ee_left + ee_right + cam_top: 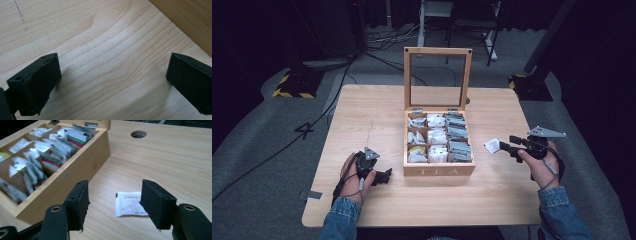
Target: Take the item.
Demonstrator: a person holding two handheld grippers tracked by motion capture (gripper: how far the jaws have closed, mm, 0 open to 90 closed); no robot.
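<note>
Right gripper view: the white tea packet (pixel 130 203) lies flat on the table (pixel 175 157) just right of the tea box (pixel 82 162), its long axis crosswise, beyond the right gripper (pixel 116 206)'s wide-open, empty jaws.

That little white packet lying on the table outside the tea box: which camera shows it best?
The right gripper view: the white packet lies close, flat on the table, faint print visible, between that gripper's open fingers. In the high view it is a small white shape right of the tea box.
</note>
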